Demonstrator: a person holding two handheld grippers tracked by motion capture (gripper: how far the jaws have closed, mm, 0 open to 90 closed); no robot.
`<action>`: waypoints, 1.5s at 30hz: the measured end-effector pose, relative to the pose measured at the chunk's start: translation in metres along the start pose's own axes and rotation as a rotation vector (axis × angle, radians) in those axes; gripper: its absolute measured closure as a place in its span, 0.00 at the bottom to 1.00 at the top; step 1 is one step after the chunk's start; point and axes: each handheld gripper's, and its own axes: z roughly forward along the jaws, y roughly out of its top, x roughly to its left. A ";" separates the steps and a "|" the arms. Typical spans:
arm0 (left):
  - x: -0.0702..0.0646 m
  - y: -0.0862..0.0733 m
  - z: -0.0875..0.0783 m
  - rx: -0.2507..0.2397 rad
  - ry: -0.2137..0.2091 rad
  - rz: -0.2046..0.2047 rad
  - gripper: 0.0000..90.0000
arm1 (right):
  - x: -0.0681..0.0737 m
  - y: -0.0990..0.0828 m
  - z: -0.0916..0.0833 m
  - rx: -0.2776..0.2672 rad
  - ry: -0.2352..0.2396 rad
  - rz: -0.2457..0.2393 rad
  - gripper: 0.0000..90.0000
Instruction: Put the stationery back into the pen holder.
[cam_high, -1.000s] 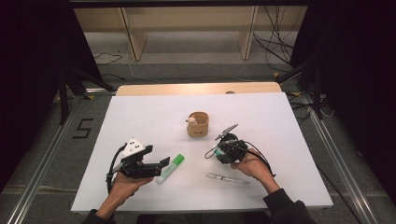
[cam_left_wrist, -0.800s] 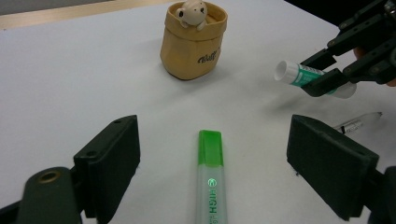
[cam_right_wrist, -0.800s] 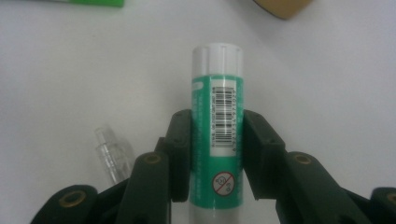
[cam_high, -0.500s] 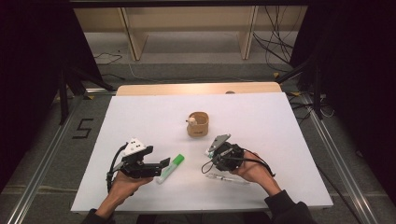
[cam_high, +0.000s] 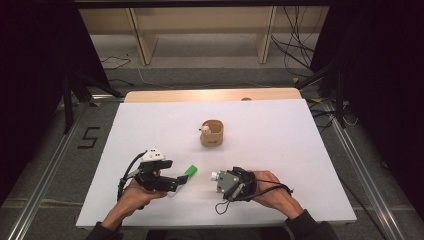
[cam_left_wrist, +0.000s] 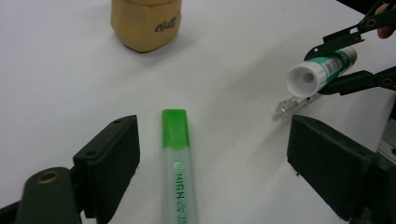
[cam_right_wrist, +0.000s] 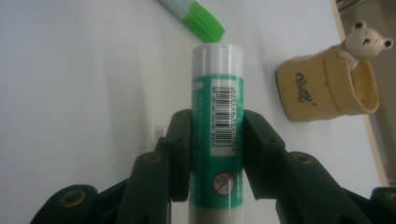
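A green-and-white glue stick (cam_right_wrist: 217, 121) lies lengthwise between the jaws of my right gripper (cam_right_wrist: 217, 128), which is shut on it. In the high view that gripper (cam_high: 220, 180) hangs low over the table's front middle, and the glue stick (cam_high: 215, 176) points left. A green-capped highlighter (cam_left_wrist: 177, 158) lies flat on the white table (cam_high: 280, 135). My left gripper (cam_left_wrist: 215, 140) stands open with a jaw on either side of the highlighter, touching nothing. In the high view the left gripper (cam_high: 172, 182) is at the front left, with the highlighter's cap (cam_high: 190, 171) just beyond it.
A tan cup (cam_high: 212, 134) with a small bear figure on its rim stands at mid-table, behind both grippers. A clear pen (cam_left_wrist: 292, 103) lies on the table under the glue stick's white end. The table's wooden far edge (cam_high: 210, 95) runs along the back.
My right gripper has carried the glue stick left and toward the near edge, closer to the highlighter. The left gripper has stayed where it was.
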 end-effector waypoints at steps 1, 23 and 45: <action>-0.001 0.002 0.001 0.014 -0.009 0.011 0.18 | 0.003 0.001 -0.001 -0.002 -0.012 -0.020 0.74; -0.023 0.043 0.032 0.255 -0.172 0.179 0.22 | 0.044 0.008 0.002 -0.071 -0.232 -0.413 0.74; -0.037 0.043 0.052 0.410 -0.262 0.249 0.32 | 0.057 0.008 0.008 -0.082 -0.322 -0.608 0.74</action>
